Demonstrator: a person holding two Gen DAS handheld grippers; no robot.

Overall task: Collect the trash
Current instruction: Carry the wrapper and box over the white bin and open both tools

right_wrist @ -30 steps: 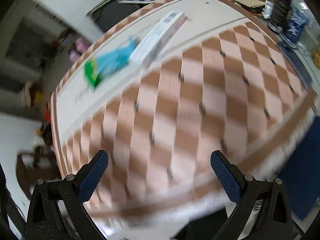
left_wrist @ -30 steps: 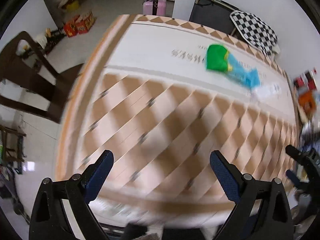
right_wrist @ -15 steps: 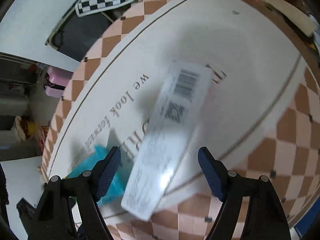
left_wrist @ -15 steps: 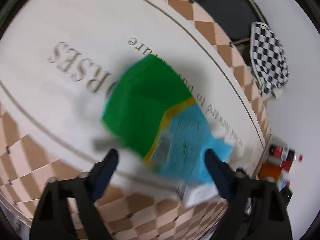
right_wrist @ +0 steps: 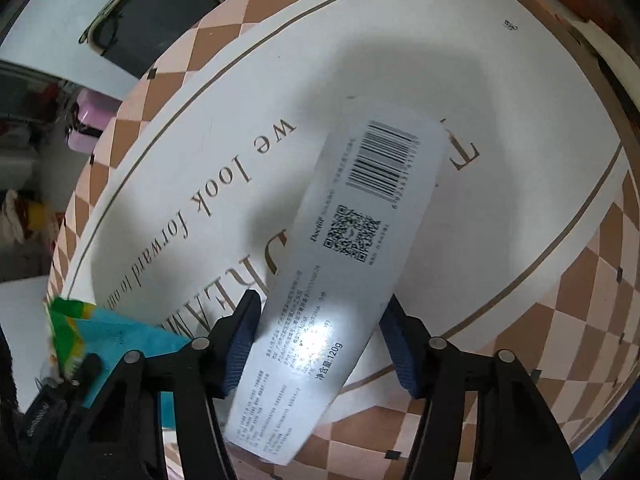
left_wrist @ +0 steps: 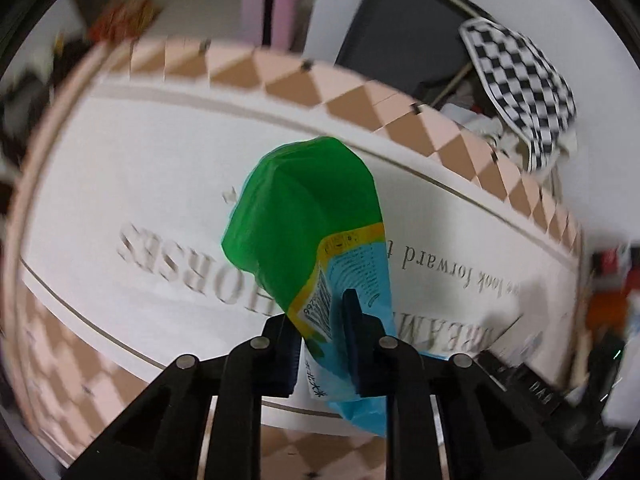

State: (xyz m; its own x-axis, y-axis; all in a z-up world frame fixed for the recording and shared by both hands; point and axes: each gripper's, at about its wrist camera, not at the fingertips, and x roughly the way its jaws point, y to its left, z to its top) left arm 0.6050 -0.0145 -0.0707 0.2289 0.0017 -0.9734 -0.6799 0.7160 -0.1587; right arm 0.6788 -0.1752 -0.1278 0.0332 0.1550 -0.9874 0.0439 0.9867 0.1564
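Left wrist view: left gripper is pinched on the green-and-blue wrapper. Fingers grip its blue lower part near the barcode; the green end sticks up and forward past the fingertips, tilted slightly left. The wrapper's bottom blue edge hangs below the right finger. Whether the wrapper clears the table can't be told from this angle. Behind it is the tablecloth, white centre with printed lettering and a brown-and-pink diamond border. A checkered cloth and a dark bag sit past the far table edge, with a pink suitcase further back.

Right wrist view: right gripper is clamped across the white box, one blue pad on each long side near the lower half. The box runs lengthwise away from the gripper, angled up-right, barcode and QR code at the far end, over the tablecloth's white centre. The green-and-blue wrapper shows at the lower left edge, held by the other gripper, just beside this one.
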